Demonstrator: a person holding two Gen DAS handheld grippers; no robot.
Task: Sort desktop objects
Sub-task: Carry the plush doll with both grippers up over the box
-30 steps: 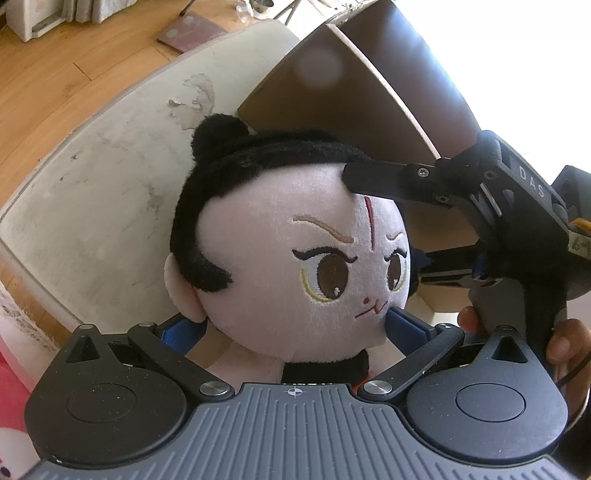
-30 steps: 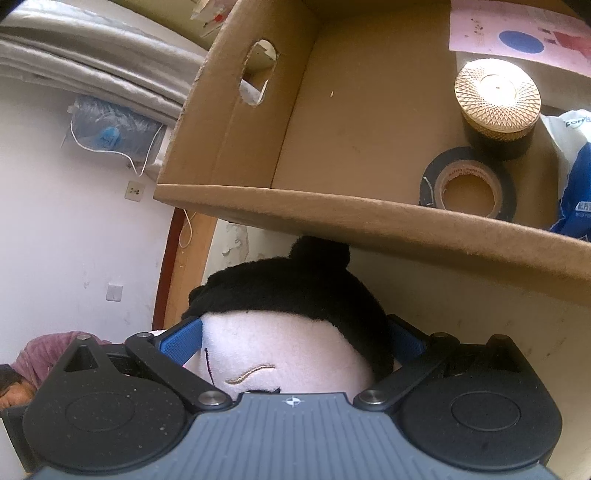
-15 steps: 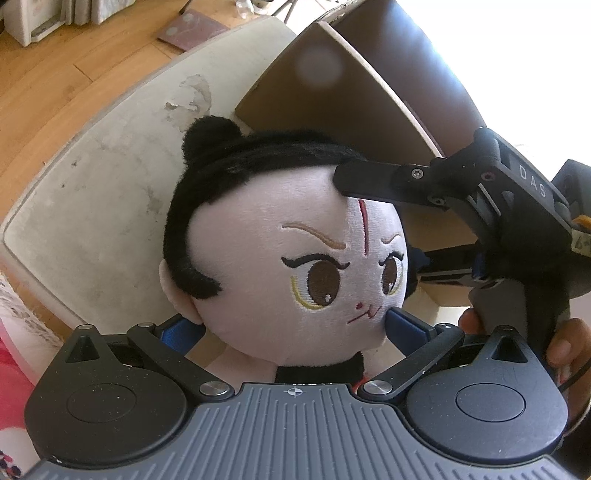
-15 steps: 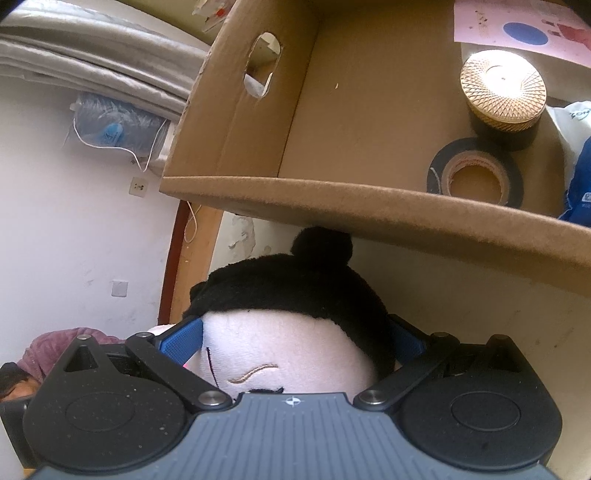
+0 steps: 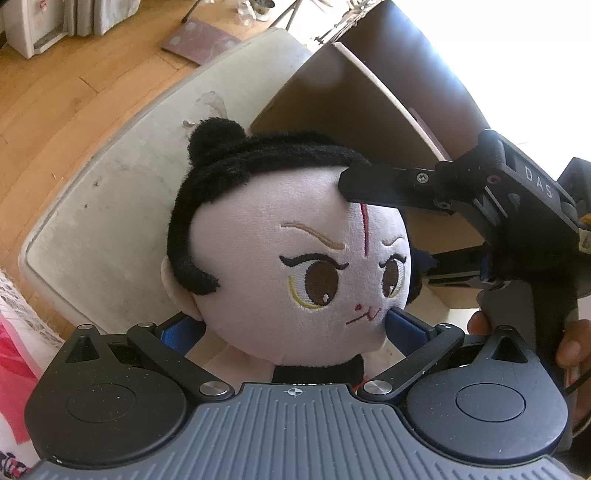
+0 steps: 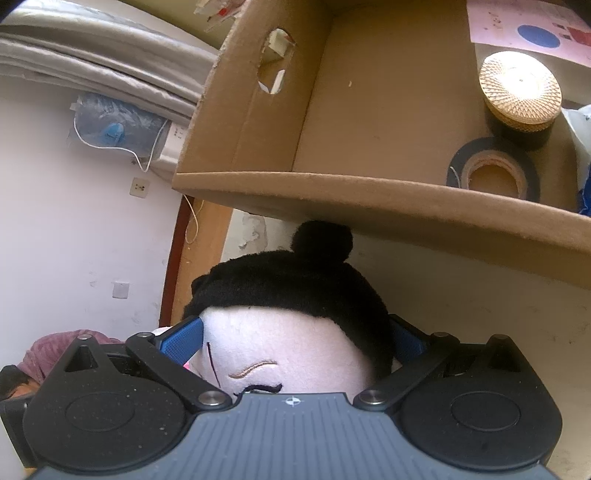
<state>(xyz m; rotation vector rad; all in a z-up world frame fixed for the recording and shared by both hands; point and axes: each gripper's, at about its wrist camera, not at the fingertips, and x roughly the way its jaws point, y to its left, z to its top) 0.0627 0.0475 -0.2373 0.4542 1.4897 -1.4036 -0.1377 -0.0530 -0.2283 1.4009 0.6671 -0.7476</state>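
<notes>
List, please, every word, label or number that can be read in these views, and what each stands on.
"DAS": raised letters on the right gripper body.
Pink printed sheet in the cardboard box: too blurred to read.
Blue-and-white packet: print unreadable.
Nothing else legible.

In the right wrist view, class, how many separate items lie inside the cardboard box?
4 in view: a woven round tin, a black tape roll just below it, a pink printed sheet above, and a blue-and-white bag at the frame's edge. More may lie beyond it.
</notes>
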